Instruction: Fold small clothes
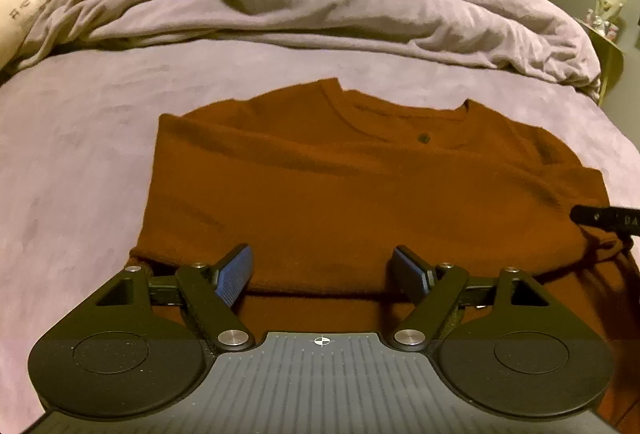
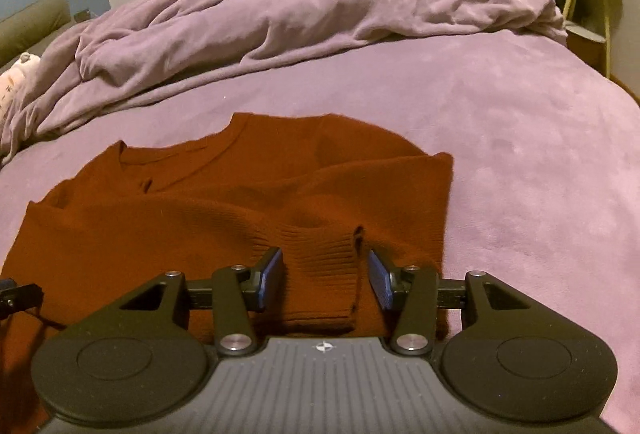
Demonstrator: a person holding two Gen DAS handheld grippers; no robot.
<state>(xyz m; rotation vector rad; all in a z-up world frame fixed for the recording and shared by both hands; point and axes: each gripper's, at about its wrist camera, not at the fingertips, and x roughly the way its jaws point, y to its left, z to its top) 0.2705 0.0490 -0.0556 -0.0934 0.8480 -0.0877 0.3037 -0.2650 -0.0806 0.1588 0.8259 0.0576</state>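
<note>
Ribbed cuff (image 2: 324,274) between fingers, right view only.

Open left tool (image 1: 323,270) over rust sweater (image 1: 320,186).

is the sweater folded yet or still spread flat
Partly folded. The sweater has both sides turned in, and a ribbed cuff lies across its front; the body is not yet folded up.

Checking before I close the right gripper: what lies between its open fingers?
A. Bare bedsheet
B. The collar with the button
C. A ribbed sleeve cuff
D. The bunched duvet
C: in the right wrist view the right gripper stands open with the ribbed sleeve cuff of the rust sweater lying between its fingers.
</note>
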